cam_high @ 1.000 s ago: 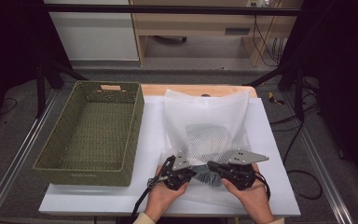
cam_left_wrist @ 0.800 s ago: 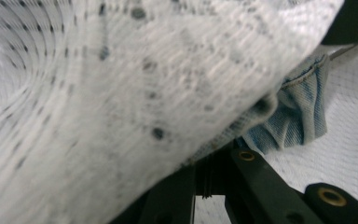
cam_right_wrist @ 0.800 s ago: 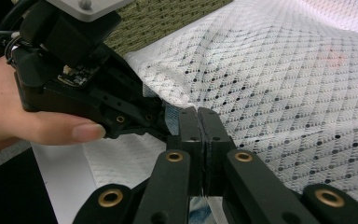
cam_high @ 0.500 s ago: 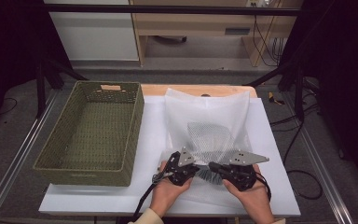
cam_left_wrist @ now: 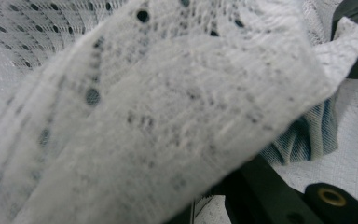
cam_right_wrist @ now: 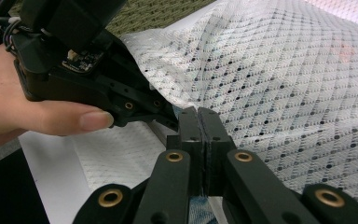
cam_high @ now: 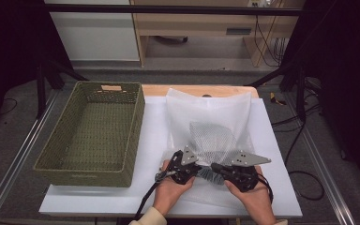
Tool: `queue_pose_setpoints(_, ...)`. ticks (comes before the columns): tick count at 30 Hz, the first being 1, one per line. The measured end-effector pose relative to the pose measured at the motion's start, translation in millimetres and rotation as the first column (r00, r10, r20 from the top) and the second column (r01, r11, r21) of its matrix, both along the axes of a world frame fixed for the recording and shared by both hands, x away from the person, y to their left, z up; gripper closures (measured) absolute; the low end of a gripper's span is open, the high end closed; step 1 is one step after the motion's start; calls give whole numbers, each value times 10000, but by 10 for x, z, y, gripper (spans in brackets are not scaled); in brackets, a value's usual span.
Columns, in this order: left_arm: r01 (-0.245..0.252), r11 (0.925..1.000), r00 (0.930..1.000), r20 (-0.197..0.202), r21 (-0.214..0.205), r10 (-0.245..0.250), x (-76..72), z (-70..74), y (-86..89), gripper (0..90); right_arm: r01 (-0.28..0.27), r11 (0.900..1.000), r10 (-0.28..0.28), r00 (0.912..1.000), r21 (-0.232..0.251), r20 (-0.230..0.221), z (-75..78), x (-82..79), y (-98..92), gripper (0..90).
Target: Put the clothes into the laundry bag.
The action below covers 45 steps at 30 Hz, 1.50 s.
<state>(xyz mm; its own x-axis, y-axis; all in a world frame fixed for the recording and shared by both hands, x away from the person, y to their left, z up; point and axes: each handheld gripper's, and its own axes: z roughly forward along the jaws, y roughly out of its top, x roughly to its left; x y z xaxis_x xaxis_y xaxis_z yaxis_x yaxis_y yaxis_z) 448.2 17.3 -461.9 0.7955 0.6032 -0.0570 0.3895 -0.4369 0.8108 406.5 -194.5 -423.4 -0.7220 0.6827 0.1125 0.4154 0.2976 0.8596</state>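
We hold the white mesh bag [cam_high: 208, 126] by its near edge, both grippers pinched shut on the fabric: the left gripper [cam_high: 193, 169] on the left part of that edge, the right gripper [cam_high: 215, 168] just beside it. The bag lies flat on the table [cam_high: 154, 140], its long axis running away from us, a dark garment [cam_high: 211, 138] inside. The green basket [cam_high: 89, 164] sits to the left, nearer our left hand, with open room between
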Motion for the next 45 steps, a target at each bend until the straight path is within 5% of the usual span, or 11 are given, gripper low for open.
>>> queue_pose_setpoints(45, -657, 9972, 9973, 347, 356, 645, 221, -20, -114, 900, 49, 10000, -49, 9999, 65, 112, 5, 6, -9, 896)
